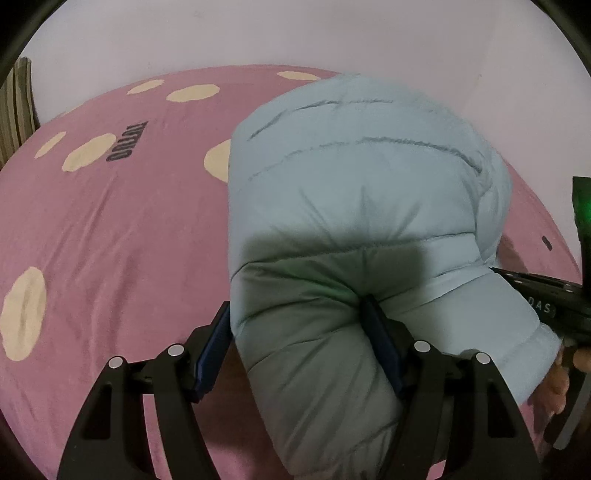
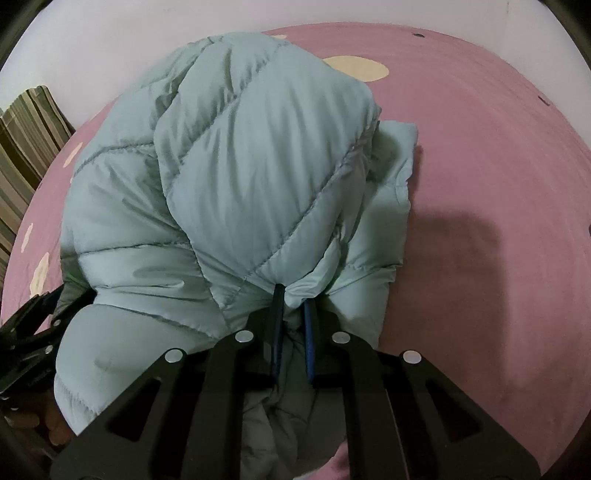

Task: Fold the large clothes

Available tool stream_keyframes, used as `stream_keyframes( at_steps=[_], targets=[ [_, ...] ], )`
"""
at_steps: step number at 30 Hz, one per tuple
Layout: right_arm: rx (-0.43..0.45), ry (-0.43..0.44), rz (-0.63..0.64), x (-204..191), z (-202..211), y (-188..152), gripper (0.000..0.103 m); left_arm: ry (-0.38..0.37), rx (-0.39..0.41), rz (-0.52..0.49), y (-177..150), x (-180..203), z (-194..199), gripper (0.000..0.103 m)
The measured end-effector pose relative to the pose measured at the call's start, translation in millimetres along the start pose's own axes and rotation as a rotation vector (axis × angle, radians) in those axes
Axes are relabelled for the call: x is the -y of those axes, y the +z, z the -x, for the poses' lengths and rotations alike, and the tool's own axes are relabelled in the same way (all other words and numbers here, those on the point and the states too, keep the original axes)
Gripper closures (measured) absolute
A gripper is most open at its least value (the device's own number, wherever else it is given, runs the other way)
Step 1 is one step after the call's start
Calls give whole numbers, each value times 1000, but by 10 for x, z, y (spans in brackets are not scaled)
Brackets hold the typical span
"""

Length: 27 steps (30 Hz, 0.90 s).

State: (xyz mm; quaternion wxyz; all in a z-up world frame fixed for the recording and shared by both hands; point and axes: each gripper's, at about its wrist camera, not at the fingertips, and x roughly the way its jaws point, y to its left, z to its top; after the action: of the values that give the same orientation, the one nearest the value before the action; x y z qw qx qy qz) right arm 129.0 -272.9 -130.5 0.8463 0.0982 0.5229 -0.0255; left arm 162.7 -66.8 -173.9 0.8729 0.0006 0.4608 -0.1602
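Observation:
A pale blue quilted puffer jacket (image 1: 354,206) lies folded in a thick bundle on the pink bed. My left gripper (image 1: 299,317) has its jaws spread wide around the bundle's near left part, with the padding bulging between the fingers. In the right wrist view the same jacket (image 2: 229,177) fills the middle. My right gripper (image 2: 293,299) is shut on a pinched fold of the jacket at its near edge. The right gripper also shows at the right edge of the left wrist view (image 1: 546,299), and the left gripper at the lower left of the right wrist view (image 2: 33,325).
The bed has a pink sheet (image 1: 110,229) with cream spots and dark lettering. A pale wall (image 1: 258,33) runs behind it. A striped cloth (image 2: 26,147) sits at the bed's far left edge. Bare sheet (image 2: 498,221) lies to the right of the jacket.

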Motion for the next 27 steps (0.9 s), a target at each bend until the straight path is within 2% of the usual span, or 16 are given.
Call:
stream_keyframes(
  at_steps=[6, 8, 12, 16, 19, 22, 25, 27],
  targets=[
    [56, -61, 37, -151, 328, -54, 88, 23, 38, -11, 39, 14, 285, 35],
    [98, -68, 45, -220, 532, -100, 87, 21, 75, 14, 35, -20, 470, 35],
    [173, -100, 109, -452, 858, -271, 86, 67, 130, 38, 13, -71, 682, 35],
    [153, -135, 167, -597, 812, -429, 82, 85, 68, 23, -70, -56, 529, 35],
    [96, -152, 175, -567, 530, -503, 81, 85, 29, 10, -129, -42, 374, 35],
    [111, -180, 196, -568, 318, -601, 81, 70, -4, 8, -154, -53, 227, 35],
    [115, -179, 194, -578, 337, -579, 81, 46, -14, 30, -136, -98, 213, 35],
    [115, -149, 186, -548, 442, -588, 80, 57, -10, 16, -82, -97, 342, 36]
  ],
)
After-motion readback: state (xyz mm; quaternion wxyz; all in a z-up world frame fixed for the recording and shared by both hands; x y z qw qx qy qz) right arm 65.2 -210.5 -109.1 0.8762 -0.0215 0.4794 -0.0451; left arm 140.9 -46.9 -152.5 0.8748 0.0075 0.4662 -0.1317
